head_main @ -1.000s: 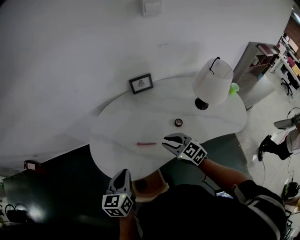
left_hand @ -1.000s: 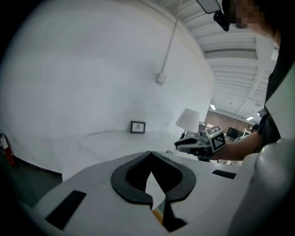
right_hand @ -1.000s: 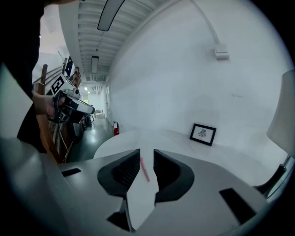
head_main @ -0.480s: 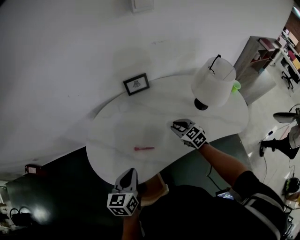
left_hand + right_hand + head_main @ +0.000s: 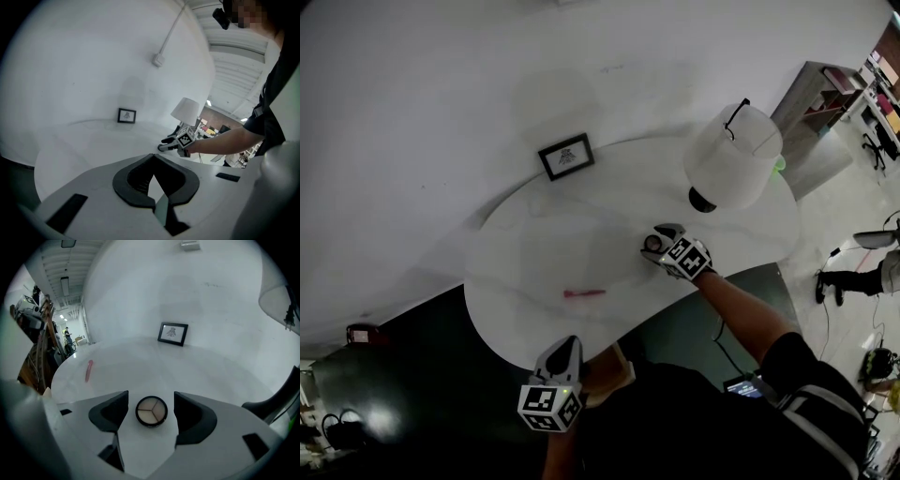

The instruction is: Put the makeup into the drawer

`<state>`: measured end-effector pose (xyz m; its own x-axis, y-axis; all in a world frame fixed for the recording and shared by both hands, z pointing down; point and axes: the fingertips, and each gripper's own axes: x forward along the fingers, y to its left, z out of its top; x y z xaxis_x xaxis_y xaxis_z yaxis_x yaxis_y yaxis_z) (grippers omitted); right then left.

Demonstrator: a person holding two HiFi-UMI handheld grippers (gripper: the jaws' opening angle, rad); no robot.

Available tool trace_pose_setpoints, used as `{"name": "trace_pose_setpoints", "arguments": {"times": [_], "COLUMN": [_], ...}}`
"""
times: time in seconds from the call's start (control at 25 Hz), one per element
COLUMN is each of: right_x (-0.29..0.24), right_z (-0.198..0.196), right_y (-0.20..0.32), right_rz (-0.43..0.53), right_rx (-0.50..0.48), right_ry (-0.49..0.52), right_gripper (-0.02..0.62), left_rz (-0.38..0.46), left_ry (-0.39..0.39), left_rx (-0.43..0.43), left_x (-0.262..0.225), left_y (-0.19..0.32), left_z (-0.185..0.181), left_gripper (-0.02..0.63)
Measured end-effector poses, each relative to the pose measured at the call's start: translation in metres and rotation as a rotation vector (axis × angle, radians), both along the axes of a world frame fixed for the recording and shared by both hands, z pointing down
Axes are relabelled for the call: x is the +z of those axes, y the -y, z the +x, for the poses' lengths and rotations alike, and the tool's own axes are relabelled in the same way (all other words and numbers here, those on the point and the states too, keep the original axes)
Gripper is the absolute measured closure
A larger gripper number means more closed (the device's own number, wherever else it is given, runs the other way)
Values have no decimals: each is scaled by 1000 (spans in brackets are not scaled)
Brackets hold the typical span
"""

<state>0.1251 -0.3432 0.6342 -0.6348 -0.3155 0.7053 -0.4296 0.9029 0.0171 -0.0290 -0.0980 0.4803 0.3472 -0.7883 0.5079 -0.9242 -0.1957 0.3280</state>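
The right gripper (image 5: 661, 239) reaches in over the near-right edge of the white tabletop (image 5: 525, 262), pointing down at a slant; its jaws stand wide and are opening, and between them a round black compact (image 5: 151, 410) with three pale pans lies flat on the tabletop, clear of both pads, with bare surface showing on either side of it. In the head view the compact sits just inside that near-right edge, near the dark foot of the lamp (image 5: 733, 155), whose white shade stands over the right end of the tabletop.

The left gripper (image 5: 153, 155) hangs at the near edge, well apart from the right one; its jaws are closed tip to tip with nothing between them, only a small wedge of tabletop showing through the gap behind the tips.

A slim pink makeup stick (image 5: 584, 293) lies flat on the tabletop towards the near-left edge, well apart from the compact and from both grippers; a small black-framed picture (image 5: 563, 156) stands at the far edge against the wall.

Just beside the left gripper, below the near edge, a tan wooden piece (image 5: 619, 370) shows in the dark; it may be the open drawer, but the head view is too dim there to tell.
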Motion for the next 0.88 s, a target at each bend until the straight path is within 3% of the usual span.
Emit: {"name": "trace_pose_setpoints", "arguments": {"times": [0.16, 0.44, 0.88], "right_x": [14, 25, 13], "right_z": [4, 8, -10], "right_y": [-4, -3, -19], "right_rz": [-33, -41, -3], "right_rx": [22, 66, 17], "right_ry": [-45, -33, -13], "right_gripper": [339, 341, 374], "left_rz": [-9, -7, -2], "left_ry": [0, 1, -9], "left_rx": [3, -19, -58], "left_x": [1, -2, -2], "left_y": [-2, -14, -42], "left_z": [1, -4, -13], "left_gripper": [595, 595, 595]}}
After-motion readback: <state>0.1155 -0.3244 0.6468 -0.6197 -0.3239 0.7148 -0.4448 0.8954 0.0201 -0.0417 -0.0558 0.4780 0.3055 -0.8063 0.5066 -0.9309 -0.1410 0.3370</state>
